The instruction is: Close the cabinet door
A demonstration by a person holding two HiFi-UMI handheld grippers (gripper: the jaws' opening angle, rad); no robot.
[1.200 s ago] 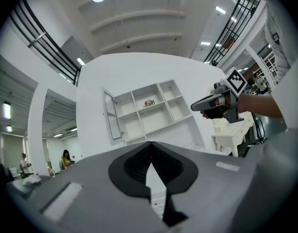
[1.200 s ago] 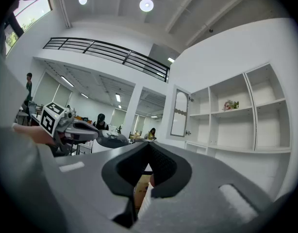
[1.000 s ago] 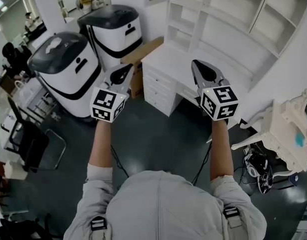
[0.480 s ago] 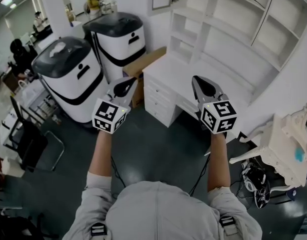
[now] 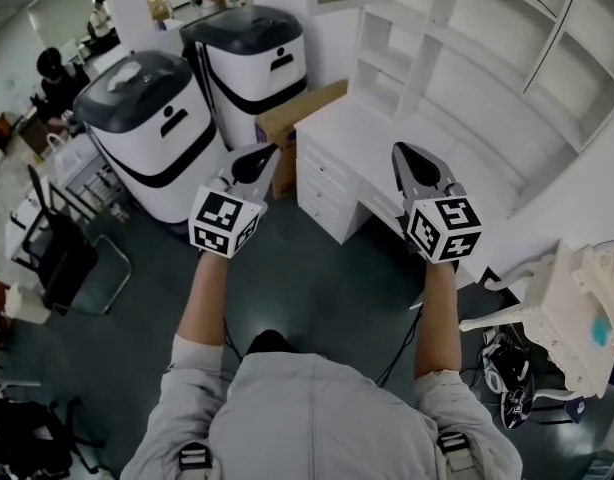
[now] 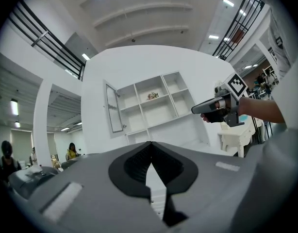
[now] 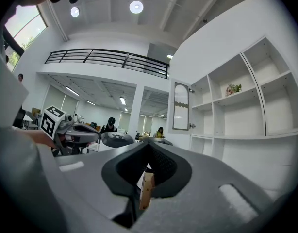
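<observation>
The right gripper [image 7: 149, 141] has its jaws pressed together on nothing; the brown strip in the slit below the tips is only the cardboard box [image 5: 299, 110] on the far floor. The left gripper [image 6: 150, 143] is likewise closed and empty. The cabinet door [image 7: 180, 106], a narrow framed panel, stands swung out at the far left end of the white shelving [image 5: 467, 63], above and beyond the white desk [image 5: 362, 133], and well apart from both grippers. I judge this to be the approach: nothing touches the door yet. To do it well, close the distance first, then set a closed tip flat against the door's outer face near its free edge and push along the hinge's arc until it seats, slowly enough that it does not bounce back. Closed jaws suit that as a blunt pusher. Both forearms reach straight forward, roughly parallel, with the grippers level and the marker cubes facing back.
</observation>
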